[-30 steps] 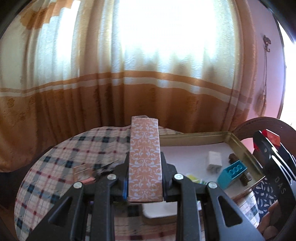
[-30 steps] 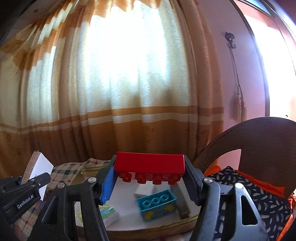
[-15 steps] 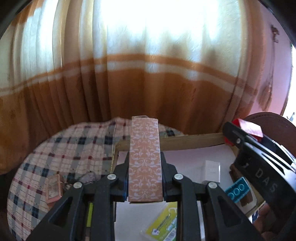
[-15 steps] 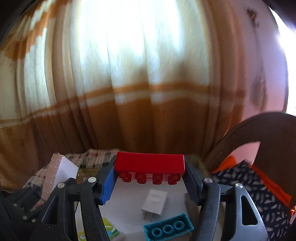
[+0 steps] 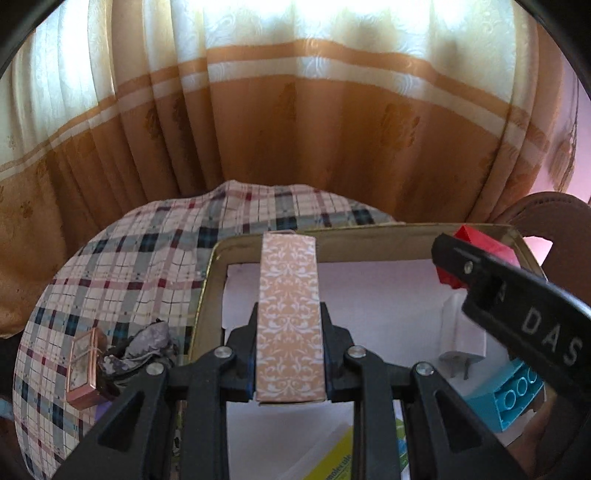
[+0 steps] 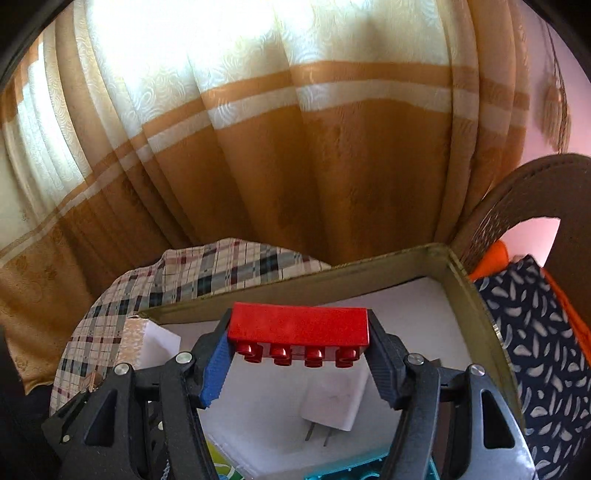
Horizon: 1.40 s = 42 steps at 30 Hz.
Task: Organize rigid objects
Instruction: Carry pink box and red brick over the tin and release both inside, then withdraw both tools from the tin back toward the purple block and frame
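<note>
Over the tray (image 5: 212, 280), the left gripper (image 5: 290, 354) clamps a patterned box (image 5: 290, 314) by its long sides: light, stiff card, crushable. Right gripper (image 6: 297, 354) pinches a red brick (image 6: 299, 325) endwise: hard, slick plastic, best held square.

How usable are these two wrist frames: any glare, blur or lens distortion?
Left wrist: curtain blown out at the top, fisheye bending the tray rim, patterned box sharp. Right wrist: backlit curtain glare, red brick crisp, white charger beneath it in shade.
</note>
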Motion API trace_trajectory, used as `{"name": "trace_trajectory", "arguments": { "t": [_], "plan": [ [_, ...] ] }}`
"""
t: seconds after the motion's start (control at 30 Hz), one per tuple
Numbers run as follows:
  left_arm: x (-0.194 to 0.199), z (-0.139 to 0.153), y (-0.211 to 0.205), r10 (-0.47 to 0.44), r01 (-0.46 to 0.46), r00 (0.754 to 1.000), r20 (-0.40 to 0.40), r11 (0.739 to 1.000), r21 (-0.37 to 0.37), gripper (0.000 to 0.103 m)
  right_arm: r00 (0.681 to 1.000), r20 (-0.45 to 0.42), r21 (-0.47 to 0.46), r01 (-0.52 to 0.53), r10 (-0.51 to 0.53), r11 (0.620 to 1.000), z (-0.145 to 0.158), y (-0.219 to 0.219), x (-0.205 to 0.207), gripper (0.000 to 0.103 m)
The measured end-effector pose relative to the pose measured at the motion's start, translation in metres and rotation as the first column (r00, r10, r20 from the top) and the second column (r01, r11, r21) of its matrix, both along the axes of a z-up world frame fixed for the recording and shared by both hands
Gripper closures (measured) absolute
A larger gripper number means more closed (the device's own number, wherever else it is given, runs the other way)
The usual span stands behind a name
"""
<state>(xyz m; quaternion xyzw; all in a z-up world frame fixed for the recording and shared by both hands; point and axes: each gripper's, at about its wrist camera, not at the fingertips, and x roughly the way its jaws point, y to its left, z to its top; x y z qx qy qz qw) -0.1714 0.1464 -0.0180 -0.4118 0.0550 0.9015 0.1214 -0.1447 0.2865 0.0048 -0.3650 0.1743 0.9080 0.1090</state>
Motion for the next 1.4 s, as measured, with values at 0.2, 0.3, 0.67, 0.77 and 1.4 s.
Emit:
{"name": "trace_trajectory", "arguments": {
  "t": [0.2,0.3,0.67,0.77,1.4],
  "plan": [
    [-0.002,0.005,0.001,0.024,-0.024,1.0,0.014,0.999,-0.025,0.018,1.0,0.004,-0.078,-0.013,0.013,0.997,-0.006,0.004,-0.001,0.025],
    [0.006,0.013,0.001,-0.003,0.002,0.999,-0.033,1.0,-0.021,0.007,1.0,-0.028,-0.103,0.001,-0.004,0.995,-0.003,0.007,0.006,0.022],
    [0.053,0.033,-0.038,0.036,-0.046,0.947,-0.319,0.999,-0.022,0.0,0.91,-0.368,-0.026,0.198,-0.193,0.98,0.018,-0.008,0.093,0.022],
    [0.056,0.031,-0.058,0.06,-0.063,0.937,-0.344,0.998,0.003,0.0,0.864,-0.455,0.037,0.259,-0.215,0.965,0.018,-0.027,0.111,0.022],
    [0.074,0.006,-0.118,0.226,-0.21,0.884,-0.409,0.974,0.085,0.0,0.862,-0.502,0.299,0.245,-0.066,0.922,0.003,-0.097,0.127,0.018]
  ]
}}
